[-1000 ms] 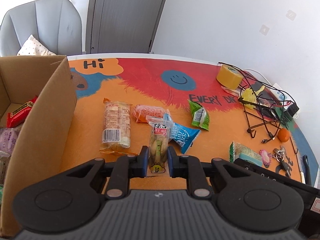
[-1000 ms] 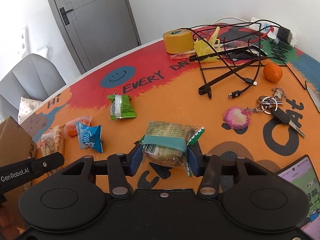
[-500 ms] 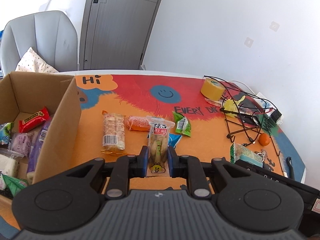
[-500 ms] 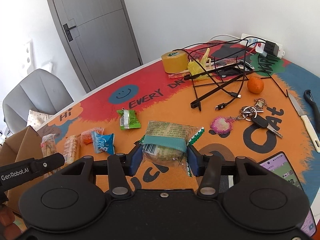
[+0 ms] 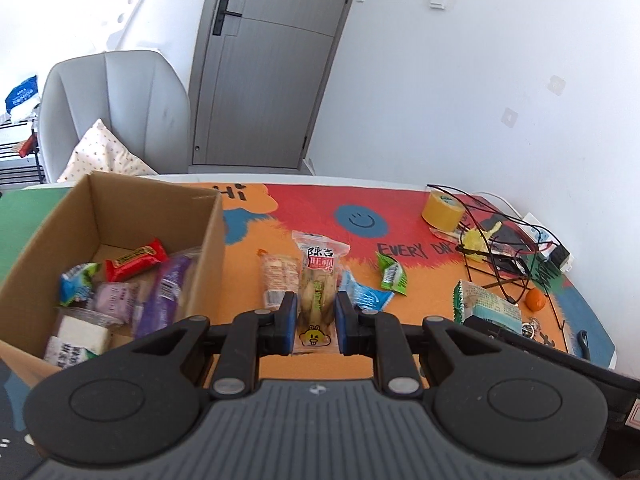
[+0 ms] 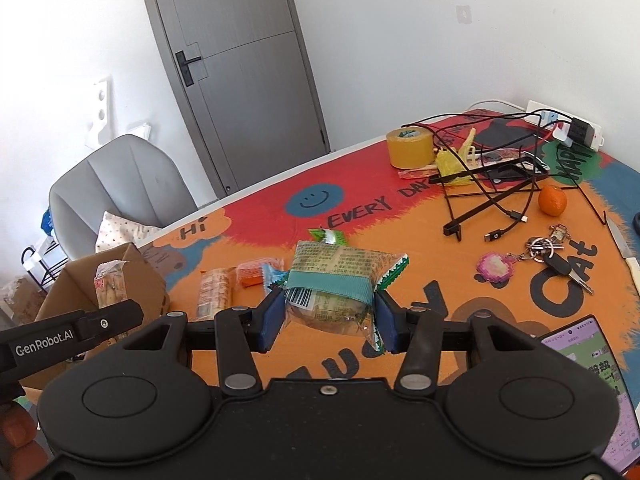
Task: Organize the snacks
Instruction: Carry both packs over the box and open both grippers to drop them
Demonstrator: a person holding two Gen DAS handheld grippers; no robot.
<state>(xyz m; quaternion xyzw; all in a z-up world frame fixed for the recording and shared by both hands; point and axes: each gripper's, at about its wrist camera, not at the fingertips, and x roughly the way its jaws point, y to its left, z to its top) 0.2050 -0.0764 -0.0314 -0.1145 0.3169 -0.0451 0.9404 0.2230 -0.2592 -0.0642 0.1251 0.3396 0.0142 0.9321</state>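
Both black grippers carry blue-padded fingers (image 5: 287,322), silver screws, round caps; one arm reads "GenRobot.AI".

The table mat (image 6: 400,264) is orange, red and blue (with a smiley face); the box (image 5: 120,208) is brown, the orange (image 6: 552,200) orange.

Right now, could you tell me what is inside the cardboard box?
The box holds a red bar, a purple pack, a lilac pack, a blue-green pack and a white one. Anything beneath them is hidden.
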